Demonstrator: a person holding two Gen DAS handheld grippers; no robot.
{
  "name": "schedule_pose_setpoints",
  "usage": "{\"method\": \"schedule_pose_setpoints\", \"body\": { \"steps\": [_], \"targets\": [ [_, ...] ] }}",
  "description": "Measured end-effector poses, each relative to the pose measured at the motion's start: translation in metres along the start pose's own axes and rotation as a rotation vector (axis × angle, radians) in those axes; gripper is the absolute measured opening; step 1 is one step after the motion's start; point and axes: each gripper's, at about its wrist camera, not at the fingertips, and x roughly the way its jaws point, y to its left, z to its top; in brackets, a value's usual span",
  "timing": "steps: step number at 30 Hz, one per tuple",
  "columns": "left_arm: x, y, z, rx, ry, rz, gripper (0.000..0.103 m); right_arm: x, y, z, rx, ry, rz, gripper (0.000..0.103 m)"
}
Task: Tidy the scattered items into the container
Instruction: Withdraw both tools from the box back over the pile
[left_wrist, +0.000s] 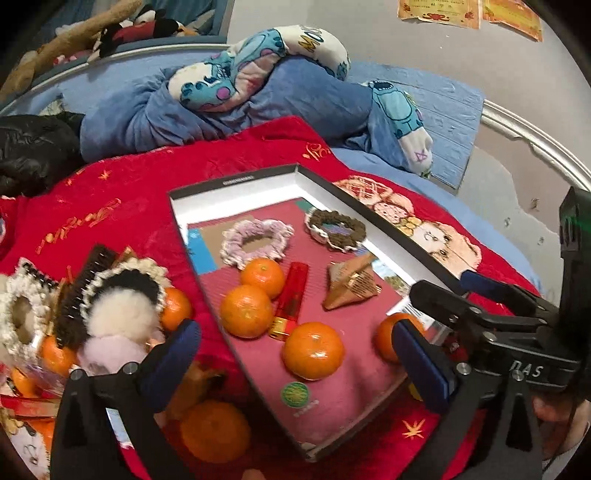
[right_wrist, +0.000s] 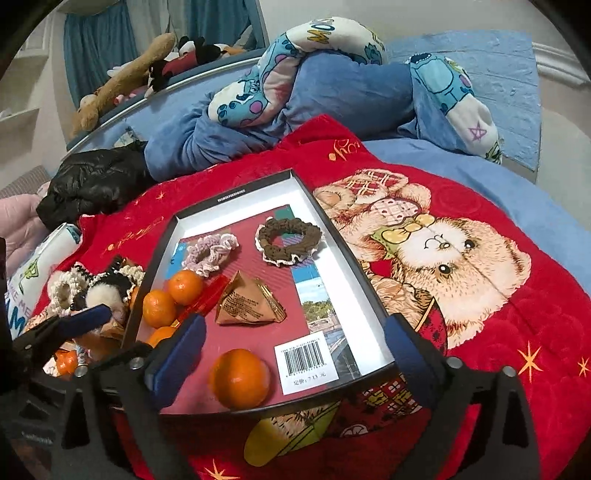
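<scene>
Grippers are hovering over the near end of the shallow black box (right_wrist: 334, 236), both angled downward: the left gripper (left_wrist: 295, 360) is standing spread wide with nothing between its blue pads, and the right gripper (right_wrist: 295, 354) is likewise gaping empty above a glossy round tangerine (right_wrist: 240, 377) by the box's near edge. Farther in, a crinkled gold foil packet (right_wrist: 249, 301), a red plastic lighter (left_wrist: 290, 300) and three more tangerines (left_wrist: 246, 311) are lying mid-box, with a ruffled pink scrunchie (right_wrist: 210, 253) and a brown knitted scrunchie (right_wrist: 289, 240) sitting toward the far end. Outside the box's left edge, fluffy scrunchies (left_wrist: 118, 306), a dark comb (left_wrist: 79, 302) and loose tangerines (left_wrist: 215, 430) are waiting on the red quilted blanket (right_wrist: 517, 314).
</scene>
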Motion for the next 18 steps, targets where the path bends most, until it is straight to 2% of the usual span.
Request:
{"method": "schedule_pose_setpoints", "body": {
  "steps": [7,18],
  "targets": [
    [-0.001,0.004,0.002,-0.001,-0.011,0.031,0.103,-0.002,-0.002,0.0,0.006,-0.007,-0.019,0.103],
    [-0.016,0.009,-0.002,0.006,-0.024,0.068,0.103,-0.01,0.001,0.005,0.074,-0.039,0.019,0.103]
  ]
}}
